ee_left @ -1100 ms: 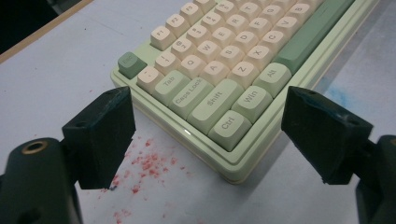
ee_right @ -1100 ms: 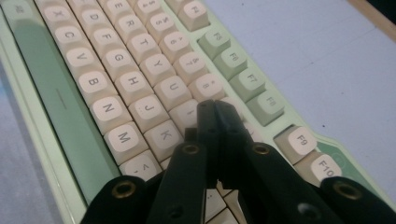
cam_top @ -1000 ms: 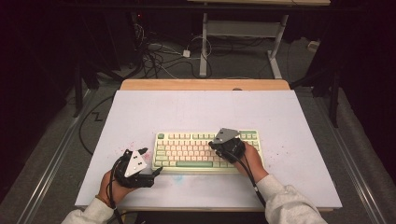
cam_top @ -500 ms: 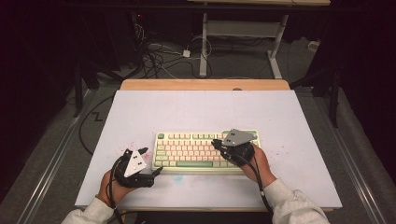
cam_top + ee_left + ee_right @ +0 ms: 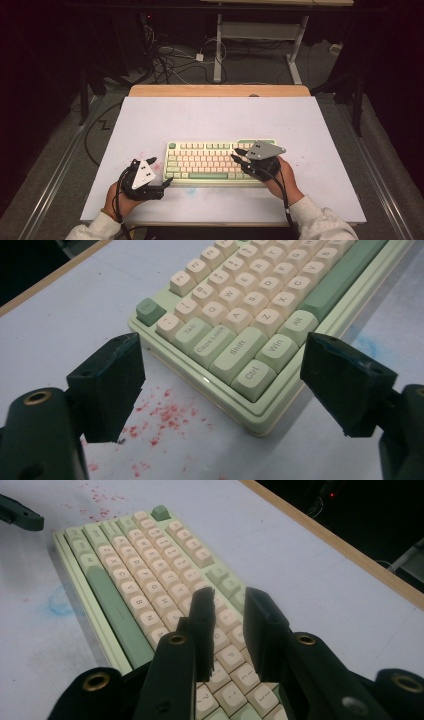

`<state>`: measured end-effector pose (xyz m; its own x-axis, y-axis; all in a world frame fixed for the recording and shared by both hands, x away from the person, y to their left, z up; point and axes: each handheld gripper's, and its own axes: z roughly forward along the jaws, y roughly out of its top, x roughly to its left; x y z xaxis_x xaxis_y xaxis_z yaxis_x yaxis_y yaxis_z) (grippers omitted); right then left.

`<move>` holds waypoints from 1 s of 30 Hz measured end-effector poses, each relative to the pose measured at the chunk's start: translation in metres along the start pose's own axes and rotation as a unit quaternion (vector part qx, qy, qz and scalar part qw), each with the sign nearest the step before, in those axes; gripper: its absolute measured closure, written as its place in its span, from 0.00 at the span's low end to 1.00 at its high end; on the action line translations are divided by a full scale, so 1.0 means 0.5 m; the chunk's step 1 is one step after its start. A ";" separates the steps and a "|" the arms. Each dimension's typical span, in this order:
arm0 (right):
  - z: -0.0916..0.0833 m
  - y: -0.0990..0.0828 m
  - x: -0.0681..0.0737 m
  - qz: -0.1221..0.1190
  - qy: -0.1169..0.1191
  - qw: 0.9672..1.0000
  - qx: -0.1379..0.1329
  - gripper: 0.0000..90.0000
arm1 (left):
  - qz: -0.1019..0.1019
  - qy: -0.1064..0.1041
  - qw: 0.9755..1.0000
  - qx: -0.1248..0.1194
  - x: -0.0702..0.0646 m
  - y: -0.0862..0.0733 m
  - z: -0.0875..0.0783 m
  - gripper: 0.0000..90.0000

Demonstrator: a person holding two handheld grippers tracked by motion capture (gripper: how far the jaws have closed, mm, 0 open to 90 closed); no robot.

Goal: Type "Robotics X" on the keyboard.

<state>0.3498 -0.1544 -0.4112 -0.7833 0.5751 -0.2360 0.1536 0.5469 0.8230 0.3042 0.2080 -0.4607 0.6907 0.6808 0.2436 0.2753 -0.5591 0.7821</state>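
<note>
Keyboard [image 5: 235,335]: Ctrl, Shift, Caps Lock

The desk [image 5: 150,125] carried a white sheet over its top, with a strip of bare wood showing along the far edge. A pale green keyboard [image 5: 210,160] with cream and green keys lay flat on it, toward the near side and roughly centred. Red specks [image 5: 165,415] marked the white surface just beside the keyboard's left end, and a faint blue smear [image 5: 60,605] sat near its front edge.
</note>
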 end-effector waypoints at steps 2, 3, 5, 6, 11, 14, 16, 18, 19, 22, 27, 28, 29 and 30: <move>-0.004 -0.001 0.001 0.002 0.001 1.000 0.001 0.82 | 0.001 -0.001 1.000 0.000 -0.001 0.000 0.000 0.19; -0.004 -0.001 0.001 0.002 0.001 1.000 0.001 0.82 | 0.001 -0.002 1.000 0.000 -0.002 0.001 0.000 0.19; -0.007 -0.002 0.001 0.003 0.000 1.000 0.000 0.79 | 0.001 -0.002 1.000 -0.003 -0.002 0.002 -0.001 0.19; -0.008 -0.002 0.001 0.003 -0.001 1.000 -0.001 0.77 | 0.000 -0.003 1.000 -0.003 -0.003 0.002 -0.002 0.18; -0.015 -0.007 -0.001 0.007 -0.009 1.000 0.000 0.66 | -0.009 -0.009 1.000 -0.013 0.000 0.004 -0.009 0.19; -0.020 -0.013 -0.001 0.010 -0.012 1.000 -0.002 0.55 | -0.014 -0.010 1.000 -0.018 0.001 0.006 -0.013 0.19; -0.026 -0.016 -0.001 0.009 -0.023 1.000 -0.003 0.51 | -0.013 -0.009 1.000 -0.016 0.001 0.007 -0.012 0.20; -0.034 -0.019 0.000 0.007 -0.031 0.999 -0.010 0.42 | -0.016 -0.009 1.000 -0.016 0.001 0.007 -0.012 0.20; -0.038 -0.021 0.000 0.005 -0.032 0.999 -0.015 0.40 | -0.017 -0.009 1.000 -0.015 0.001 0.008 -0.012 0.20; -0.051 -0.029 0.000 0.005 -0.031 0.999 -0.025 0.33 | -0.020 -0.012 1.000 -0.016 0.001 0.011 -0.014 0.21; -0.077 -0.046 0.000 0.006 -0.037 0.998 -0.040 0.27 | -0.028 -0.009 0.999 -0.011 0.000 0.020 -0.012 0.21; -0.083 -0.050 -0.001 0.008 -0.038 0.998 -0.041 0.27 | -0.030 -0.014 0.999 -0.012 0.000 0.022 -0.012 0.23; -0.088 -0.054 -0.001 0.009 -0.040 0.998 -0.043 0.27 | -0.022 -0.018 0.999 -0.015 0.002 0.025 -0.012 0.25; -0.093 -0.059 -0.002 0.012 -0.041 0.998 -0.044 0.27 | -0.027 -0.023 0.999 -0.013 0.001 0.027 -0.013 0.29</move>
<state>0.3180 -0.1992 -0.4111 -0.7276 0.6372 -0.2541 0.1153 0.4788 0.8703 0.3040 0.2035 -0.4462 0.7060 0.6863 0.1746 0.2959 -0.5099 0.8078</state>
